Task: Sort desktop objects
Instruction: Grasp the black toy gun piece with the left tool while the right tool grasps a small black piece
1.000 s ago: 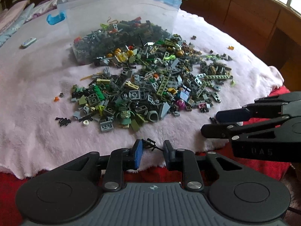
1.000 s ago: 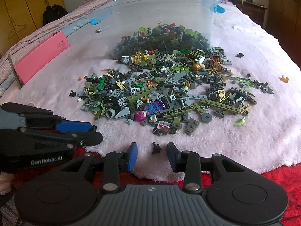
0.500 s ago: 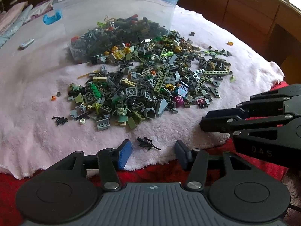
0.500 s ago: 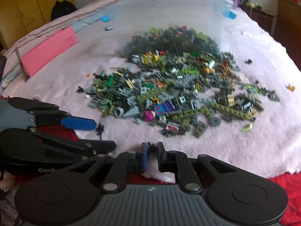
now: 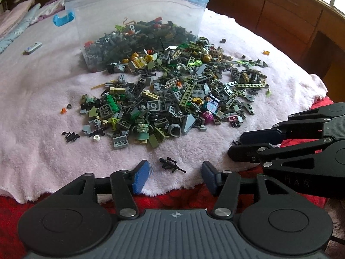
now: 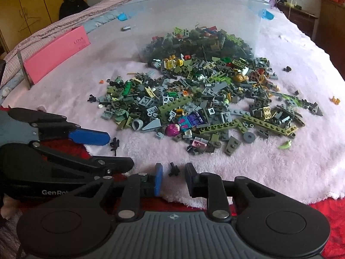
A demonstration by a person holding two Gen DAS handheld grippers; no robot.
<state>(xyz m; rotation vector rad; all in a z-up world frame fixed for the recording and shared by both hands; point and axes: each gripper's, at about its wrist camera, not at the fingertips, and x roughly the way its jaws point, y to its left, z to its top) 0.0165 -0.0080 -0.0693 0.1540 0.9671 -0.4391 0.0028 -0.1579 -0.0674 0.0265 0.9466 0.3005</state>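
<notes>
Left tongs [image 5: 175,173] gape wide around a small black gun piece [image 5: 171,164]; right tongs [image 6: 173,176] stand open, a black bit [image 6: 173,169] between, holding nothing.

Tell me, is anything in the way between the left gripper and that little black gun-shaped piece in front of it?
Nothing visible. The black gun-shaped piece lies alone on the pink blanket, just ahead of the left gripper, whose jaws stand open on either side of it. The brick pile sits farther back, and the right gripper is off to the right.
</notes>
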